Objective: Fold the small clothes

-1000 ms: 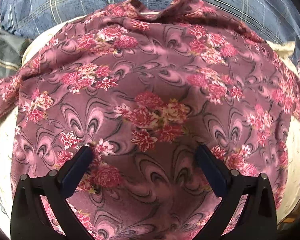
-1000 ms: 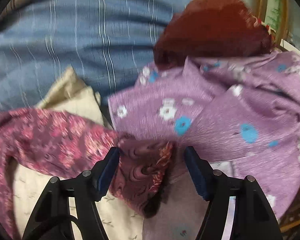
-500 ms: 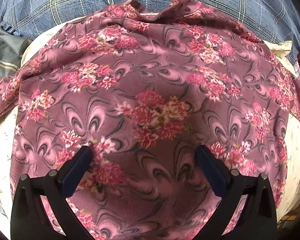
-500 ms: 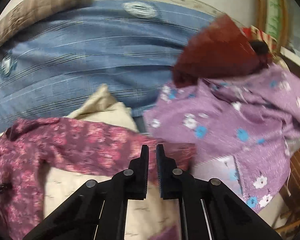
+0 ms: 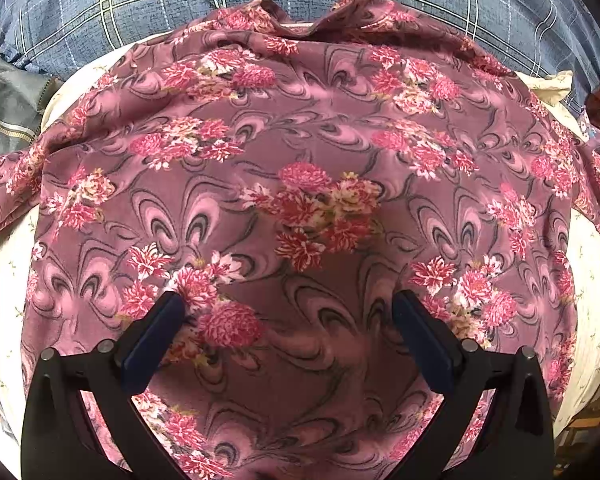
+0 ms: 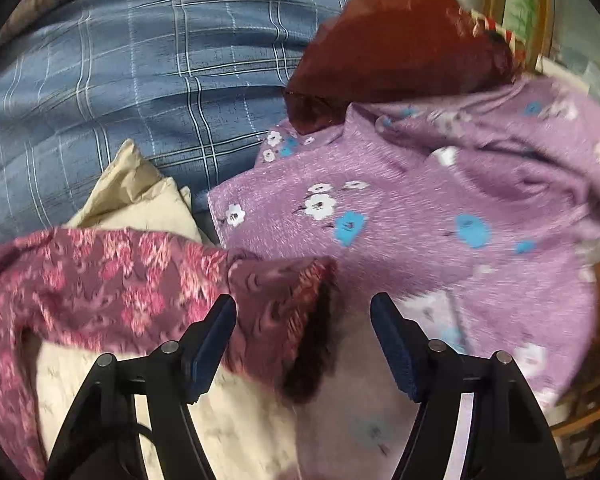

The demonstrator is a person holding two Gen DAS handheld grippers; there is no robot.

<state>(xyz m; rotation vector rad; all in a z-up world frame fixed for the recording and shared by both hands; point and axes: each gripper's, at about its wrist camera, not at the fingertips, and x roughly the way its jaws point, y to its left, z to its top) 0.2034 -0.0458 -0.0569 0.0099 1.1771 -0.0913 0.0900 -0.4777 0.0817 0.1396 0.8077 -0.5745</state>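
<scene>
A mauve garment with pink flower clusters (image 5: pixel 316 184) lies spread flat on a cream cloth (image 5: pixel 592 264) and fills the left wrist view. My left gripper (image 5: pixel 288 312) is open just above it, jaws wide apart, holding nothing. In the right wrist view one sleeve of the same garment (image 6: pixel 112 276) runs in from the left, and its cuff end (image 6: pixel 284 300) lies between the open jaws of my right gripper (image 6: pixel 302 320). The fingers (image 6: pixel 210 340) do not pinch it.
A lilac garment with white and blue flowers (image 6: pixel 420 216) is heaped on the right, with a dark red cloth (image 6: pixel 392 40) on top. A blue plaid bedcover (image 6: pixel 120 88) lies behind and also shows in the left wrist view (image 5: pixel 112 4). A grey cloth (image 5: pixel 8 116) lies at the left.
My right gripper was shut half a second ago and is open again, with the sleeve cuff between its jaws. The left gripper has stayed open and hardly moved.
</scene>
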